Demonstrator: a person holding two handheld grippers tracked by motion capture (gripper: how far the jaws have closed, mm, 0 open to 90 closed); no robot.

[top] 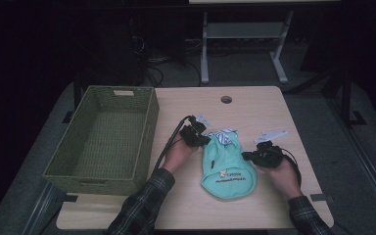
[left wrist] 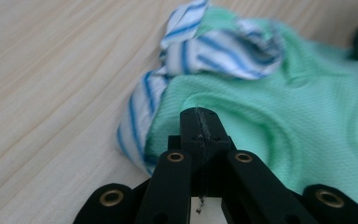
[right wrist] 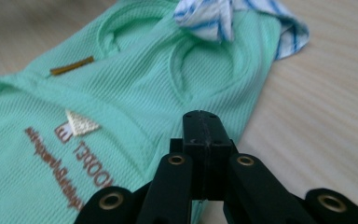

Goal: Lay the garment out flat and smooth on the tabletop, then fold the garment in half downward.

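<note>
- Green shirt (top: pixel 228 170) lies flat on the table (top: pixel 254 105), at about 5 o'clock from the table's middle, hem toward me, striped collar (top: pixel 224 136) at its far end, 12 o'clock.
- My left gripper (top: pixel 206 140) sits at the shirt's 10 o'clock corner, just beside the collar.
- In the left gripper view (left wrist: pixel 199 122) my jaws are pressed together, tips meeting in one seam. They rest at the green fabric's (left wrist: pixel 279 121) edge; the collar (left wrist: pixel 214 46) is at 12 o'clock from them. I can't tell whether a fold is pinched between the tips.
- My right gripper (top: pixel 246 156) sits at the shirt's 3 o'clock edge, tips pointing in toward the cloth.
- In the right gripper view (right wrist: pixel 204 125) the jaws are likewise fully together, over the shirt's (right wrist: pixel 135 93) side edge. Bare table (right wrist: pixel 317 130) is at 3 o'clock from the tips, the brown print (right wrist: pixel 70 158) at 8 o'clock, the collar (right wrist: pixel 214 16) at 12. Whether cloth is caught, I can't tell.
- Shirt lies between my two grippers, one at each side.
- Basket (top: pixel 147 122) stands at 9 o'clock from the shirt, well apart, on the table's left side.
</note>
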